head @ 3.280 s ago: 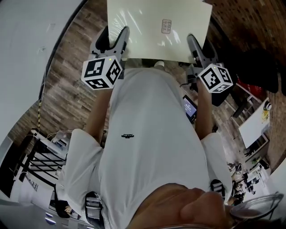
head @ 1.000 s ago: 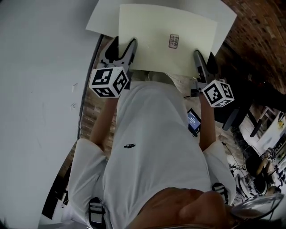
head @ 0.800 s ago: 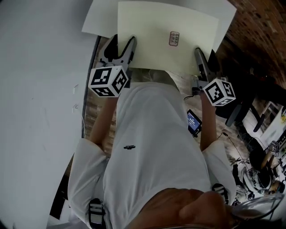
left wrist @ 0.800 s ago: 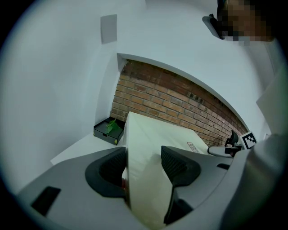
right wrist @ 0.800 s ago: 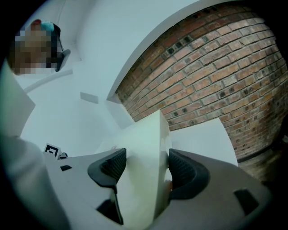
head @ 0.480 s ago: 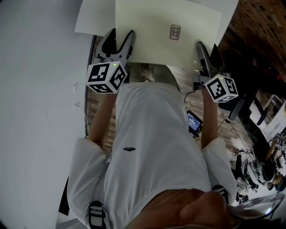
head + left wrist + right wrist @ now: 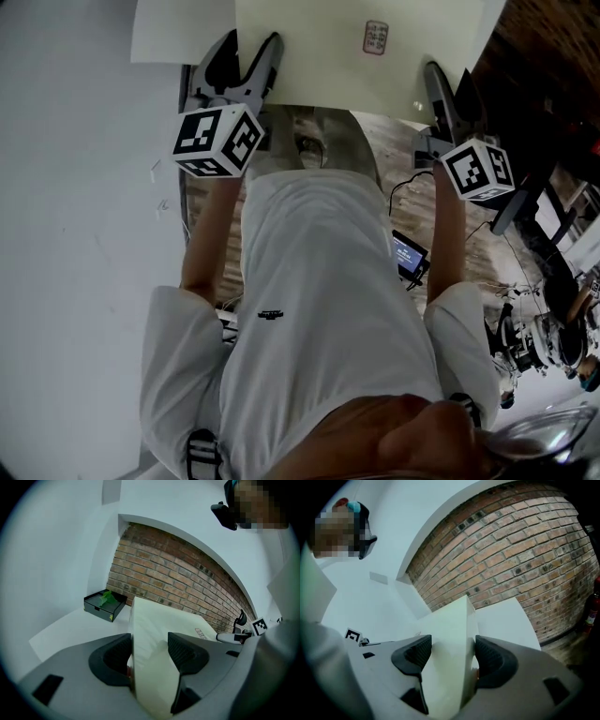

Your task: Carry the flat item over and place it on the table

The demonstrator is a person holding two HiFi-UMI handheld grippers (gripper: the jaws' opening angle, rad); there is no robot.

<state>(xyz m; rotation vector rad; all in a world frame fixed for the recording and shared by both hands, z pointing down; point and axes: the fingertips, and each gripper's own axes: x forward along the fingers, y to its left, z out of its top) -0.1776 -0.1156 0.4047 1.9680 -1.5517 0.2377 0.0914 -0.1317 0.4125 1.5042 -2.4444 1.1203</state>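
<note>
A flat cream board point(image 7: 347, 47) with a small label near its far edge is held level in front of me, over the near edge of a white table point(image 7: 178, 28). My left gripper point(image 7: 251, 66) is shut on the board's near left edge point(image 7: 150, 639), both jaws pressing its sides. On the near right edge point(image 7: 454, 648) my right gripper point(image 7: 437, 86) is shut the same way. The board's far part runs out of the head view at the top.
A white wall point(image 7: 75, 234) rises close on my left. A black tray point(image 7: 104, 604) with something green in it sits far back on the table by a brick wall point(image 7: 178, 583). Wood floor point(image 7: 394, 159), cables and dark gear point(image 7: 534, 319) lie to my right.
I have walked forward with the board held in both grippers. The white table has come under the board's far part, and both grippers have shifted up in the head view.
</note>
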